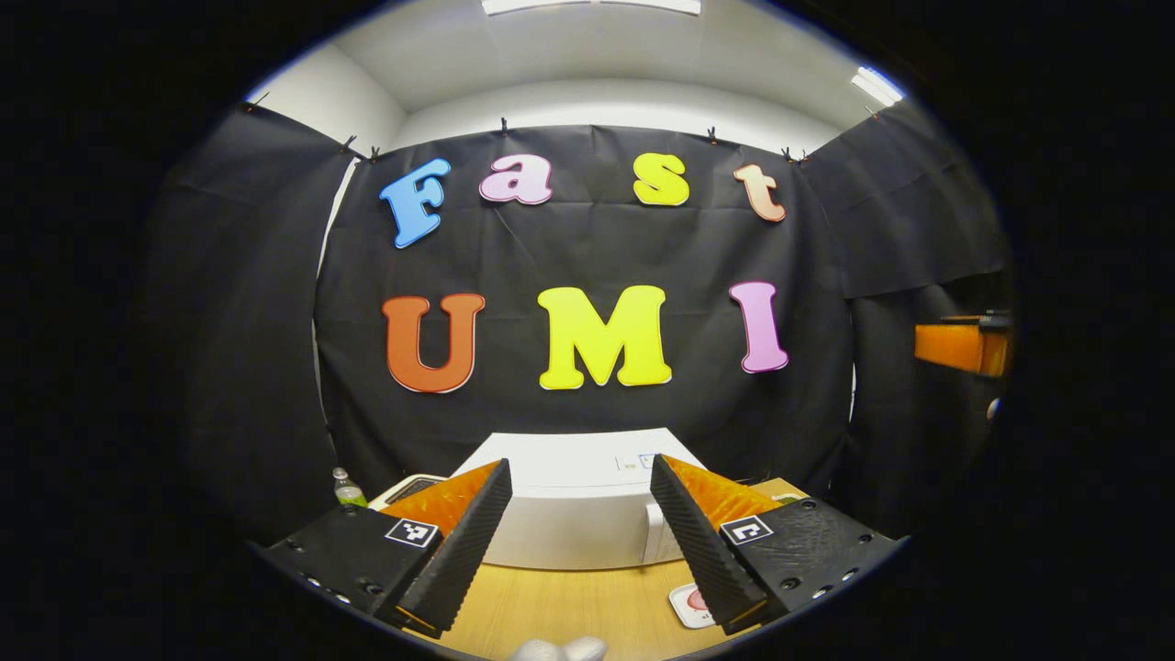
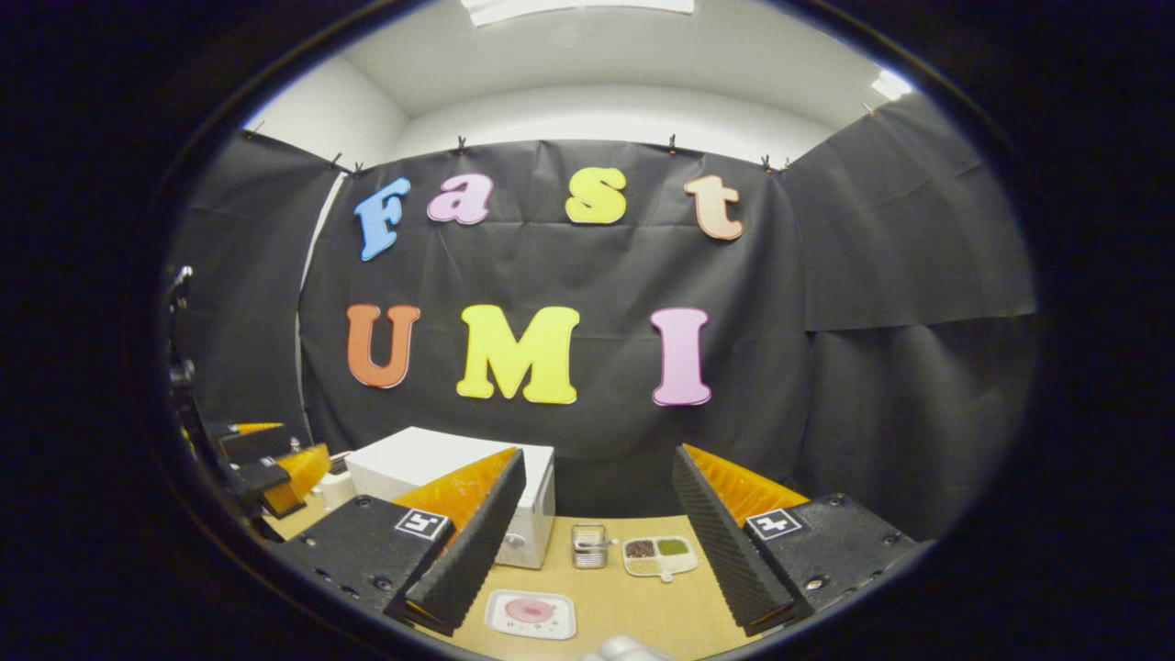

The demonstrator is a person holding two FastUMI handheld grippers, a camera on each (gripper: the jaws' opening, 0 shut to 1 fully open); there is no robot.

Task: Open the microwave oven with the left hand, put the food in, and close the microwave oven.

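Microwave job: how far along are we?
Done: nothing yet. The microwave looks closed, and the food plate sits on the table in front of it. In hand: nothing; the left gripper is open, facing the microwave, and the right gripper is open above the plate. Left: open the door, put the food in, close it.

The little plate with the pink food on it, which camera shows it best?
The right gripper view: the plate lies whole on the table, between the tool's fingers, pink food on top. In the left gripper view only a corner of the plate peeks out beside a finger.
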